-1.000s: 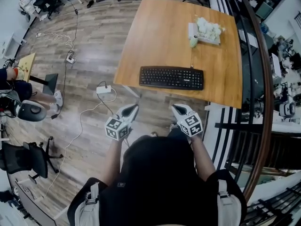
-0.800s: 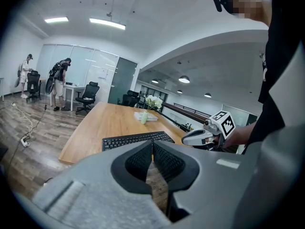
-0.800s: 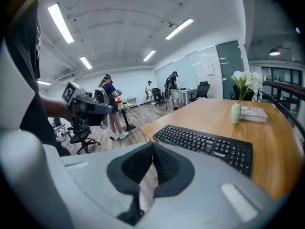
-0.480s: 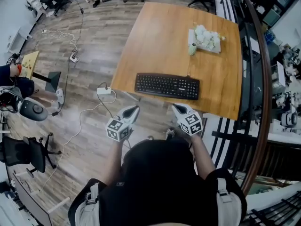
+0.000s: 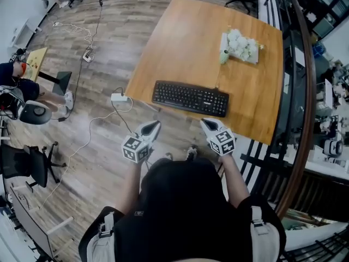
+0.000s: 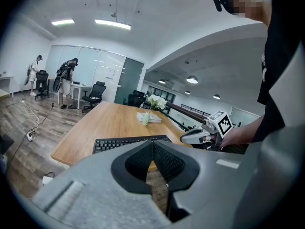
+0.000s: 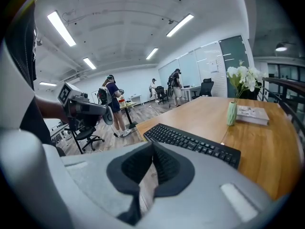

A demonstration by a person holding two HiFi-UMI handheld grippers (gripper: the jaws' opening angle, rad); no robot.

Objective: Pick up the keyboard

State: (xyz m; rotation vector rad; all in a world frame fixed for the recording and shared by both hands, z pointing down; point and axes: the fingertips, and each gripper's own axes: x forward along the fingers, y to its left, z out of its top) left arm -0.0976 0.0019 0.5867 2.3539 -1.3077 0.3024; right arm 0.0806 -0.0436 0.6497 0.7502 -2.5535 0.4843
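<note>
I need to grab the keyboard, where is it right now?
In the head view, the keyboard lies at the near edge of the table, ahead of the left gripper and right gripper, with the white flowers farther back on its right.

Your keyboard [image 5: 190,98] lies along the near edge of the worktop [image 5: 185,42], well apart from the vase [image 5: 224,55] of white flowers at its far right. Your left tongs [image 5: 154,125] and right tongs [image 5: 206,123] hang over the floor [image 5: 103,53] just short of that edge, tips together, touching nothing.

Bare tabletop [image 5: 185,42] around keyboard [image 5: 190,98]; vase [image 5: 224,56] seemingly apart
</note>
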